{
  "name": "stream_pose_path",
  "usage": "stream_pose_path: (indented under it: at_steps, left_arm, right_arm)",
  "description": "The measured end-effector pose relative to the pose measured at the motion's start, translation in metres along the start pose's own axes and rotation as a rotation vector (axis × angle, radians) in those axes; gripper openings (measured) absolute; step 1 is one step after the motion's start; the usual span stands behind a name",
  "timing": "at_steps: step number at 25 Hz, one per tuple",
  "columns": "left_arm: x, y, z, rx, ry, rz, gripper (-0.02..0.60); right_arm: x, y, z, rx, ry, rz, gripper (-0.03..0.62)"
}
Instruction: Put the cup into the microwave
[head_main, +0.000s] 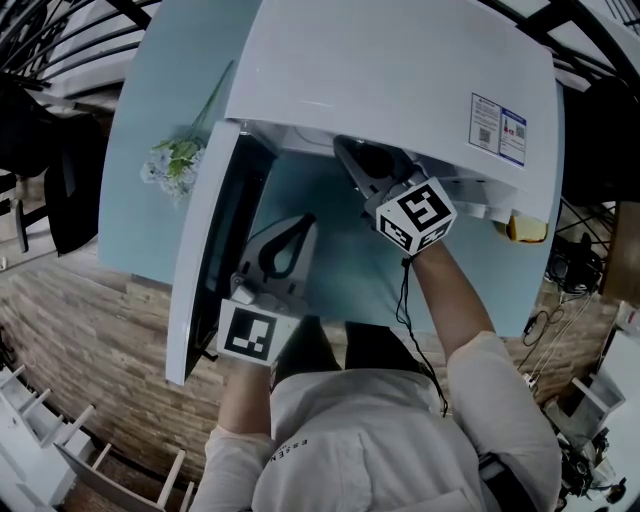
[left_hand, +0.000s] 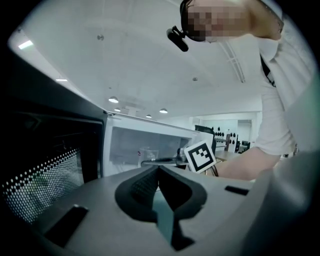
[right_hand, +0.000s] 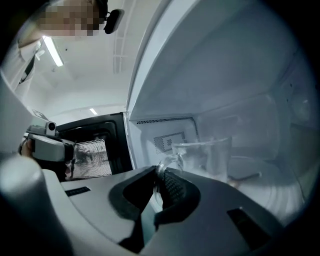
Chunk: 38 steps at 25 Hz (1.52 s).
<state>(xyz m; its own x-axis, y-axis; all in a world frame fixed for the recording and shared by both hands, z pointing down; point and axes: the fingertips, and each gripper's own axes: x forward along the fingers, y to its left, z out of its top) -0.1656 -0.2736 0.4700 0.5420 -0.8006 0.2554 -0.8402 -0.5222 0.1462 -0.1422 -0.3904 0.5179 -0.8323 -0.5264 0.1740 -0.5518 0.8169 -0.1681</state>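
Note:
The white microwave (head_main: 400, 80) stands on a light blue table with its door (head_main: 205, 250) swung open to the left. A clear glass cup (right_hand: 210, 157) sits upright inside the cavity; my right gripper (right_hand: 161, 181) is shut on its handle. In the head view the right gripper (head_main: 352, 150) reaches in under the microwave's top and the cup is hidden. From the left gripper view the cup (left_hand: 148, 154) shows faintly inside the cavity. My left gripper (left_hand: 157, 172) is shut with nothing in it and hovers by the open door (left_hand: 45, 165), outside the cavity, seen from above as the left gripper (head_main: 300, 222).
A bunch of pale flowers (head_main: 172, 160) lies on the table (head_main: 330, 270) left of the microwave. A yellow object (head_main: 525, 228) sits at the microwave's right front corner. The cavity's back wall (right_hand: 170, 142) and floor surround the cup closely.

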Motion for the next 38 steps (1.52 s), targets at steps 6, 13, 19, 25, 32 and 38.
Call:
stream_pose_path:
  at_steps: [6,13,19,25,32,38]
  left_arm:
    - [-0.002,-0.001,-0.007,-0.010,0.013,-0.013,0.003]
    - [-0.005,-0.003,-0.013,-0.011,0.018,-0.032,0.003]
    - [-0.007,-0.009,-0.018,-0.013,0.024,-0.051,0.003]
    - [-0.011,-0.013,-0.015,-0.001,0.012,-0.054,0.003]
    - [-0.016,-0.025,0.019,0.043,-0.035,-0.061,0.003]
    - [-0.025,-0.038,0.059,0.088,-0.065,-0.064,0.003]
  right_arm:
    - [0.002,-0.001,-0.006,-0.028,0.013,-0.055,0.017]
    - [-0.001,0.000,-0.013,-0.012,0.013,-0.063,0.078]
    - [-0.012,-0.009,-0.023,0.062,0.006,-0.118,0.115]
    - [-0.032,-0.006,-0.019,0.040,0.013,-0.154,0.120]
    - [-0.074,0.016,0.014,0.057,-0.029,-0.199,0.121]
    - [-0.116,0.043,0.062,0.063,-0.077,-0.222,0.120]
